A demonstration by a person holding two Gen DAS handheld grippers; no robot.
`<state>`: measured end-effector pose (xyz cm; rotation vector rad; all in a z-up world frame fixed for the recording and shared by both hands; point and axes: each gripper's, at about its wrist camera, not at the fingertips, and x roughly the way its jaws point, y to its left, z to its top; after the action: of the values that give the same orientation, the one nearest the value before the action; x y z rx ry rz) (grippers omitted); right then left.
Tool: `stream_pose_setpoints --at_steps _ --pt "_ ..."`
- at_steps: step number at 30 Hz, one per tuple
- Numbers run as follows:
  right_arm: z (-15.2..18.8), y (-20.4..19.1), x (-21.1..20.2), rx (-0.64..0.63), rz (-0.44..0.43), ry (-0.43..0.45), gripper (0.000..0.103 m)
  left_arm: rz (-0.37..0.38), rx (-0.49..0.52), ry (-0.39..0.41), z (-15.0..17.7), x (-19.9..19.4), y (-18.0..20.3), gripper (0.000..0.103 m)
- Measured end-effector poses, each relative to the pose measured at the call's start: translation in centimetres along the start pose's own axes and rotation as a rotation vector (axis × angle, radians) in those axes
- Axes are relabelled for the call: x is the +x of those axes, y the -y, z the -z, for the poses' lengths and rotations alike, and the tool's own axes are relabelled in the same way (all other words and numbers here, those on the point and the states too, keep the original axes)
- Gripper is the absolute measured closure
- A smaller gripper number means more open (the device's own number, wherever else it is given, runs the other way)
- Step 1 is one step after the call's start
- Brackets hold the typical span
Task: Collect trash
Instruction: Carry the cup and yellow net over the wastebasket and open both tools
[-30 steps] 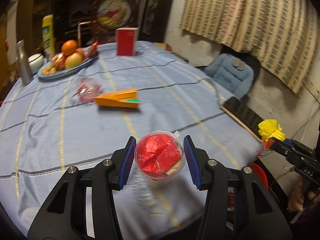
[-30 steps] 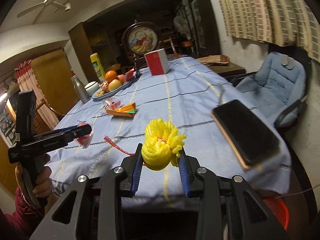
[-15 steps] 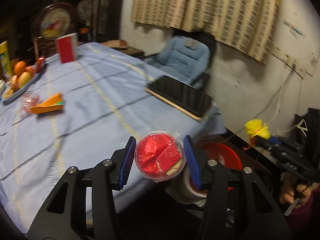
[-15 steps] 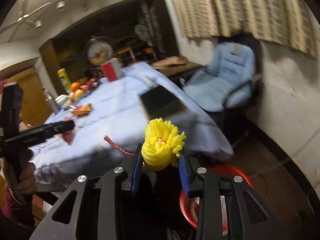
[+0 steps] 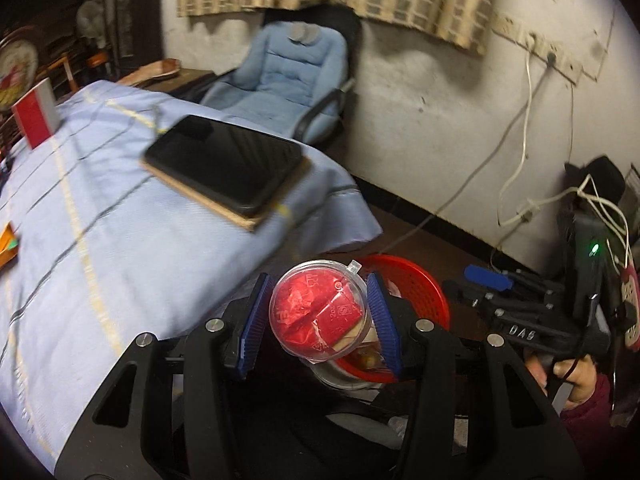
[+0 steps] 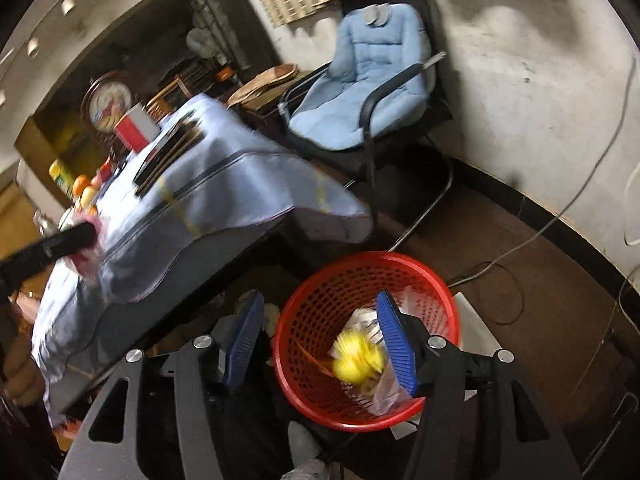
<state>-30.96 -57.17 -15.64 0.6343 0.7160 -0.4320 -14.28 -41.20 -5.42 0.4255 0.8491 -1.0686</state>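
The right gripper (image 6: 320, 340) hangs over the red basket (image 6: 320, 396), its jaws having just been opening; nothing is pressed between the blue pads now. The yellow ball (image 6: 358, 362), blurred, sits inside the basket among crumpled wrappers. The left gripper (image 5: 318, 318) clamps a clear cup (image 5: 318, 316) stuffed with red wrapper, just beside the basket (image 5: 420, 292) rim and off the edge of the table (image 5: 120, 240).

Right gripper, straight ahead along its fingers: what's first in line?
Likely the red plastic mesh basket: the right gripper, jaws just opened, points into it, where the blurred yellow foam net sits clear of the pads. Depth unclear.
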Motion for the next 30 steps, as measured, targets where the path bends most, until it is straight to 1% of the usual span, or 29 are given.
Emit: stream_pose_setpoints --at_steps 4,6,13,14,15,16,17,19,22,26,30 --pt "-0.3 2.7 -1.2 0.066 0.006 0.038 0.041 0.029 0.043 -0.044 -0.1 2.2 1.9 0.054" --pt "-0.1 3.7 -1.5 0.094 0.003 0.047 0.041 0.041 0.066 -0.075 -0.1 3.8 3.1 0.054" --pt "0.4 5.5 -1.3 0.127 0.004 0.039 0.041 0.094 0.130 -0.180 0.3 8.0 6.4 0.055" --pt "0.4 5.7 -1.3 0.130 0.003 0.038 0.041 0.098 0.140 -0.189 0.5 8.3 6.8 0.052" --pt "0.5 5.8 -1.3 0.135 0.001 0.038 0.041 0.105 0.155 -0.199 0.6 8.6 7.4 0.052" --pt "0.5 5.9 -1.2 0.138 0.000 0.038 0.041 0.103 0.169 -0.208 0.8 8.8 7.8 0.044" --pt "0.5 6.0 -1.2 0.141 -0.002 0.038 0.041 0.095 0.183 -0.208 1.0 8.8 8.1 0.034" --pt "0.6 6.0 -1.3 0.141 -0.002 0.038 0.041 0.070 0.199 -0.187 1.2 8.4 8.4 0.025" --pt "0.6 6.0 -1.3 0.141 -0.005 0.039 0.041 0.046 0.195 -0.169 1.2 7.8 8.0 0.024" --pt "0.4 5.2 -1.6 0.122 -0.012 0.043 0.041 0.040 0.145 -0.153 0.7 7.1 6.7 0.021" --pt "0.1 4.1 -2.2 0.088 -0.017 0.048 0.041 0.031 0.117 -0.129 0.6 6.1 5.9 0.019"
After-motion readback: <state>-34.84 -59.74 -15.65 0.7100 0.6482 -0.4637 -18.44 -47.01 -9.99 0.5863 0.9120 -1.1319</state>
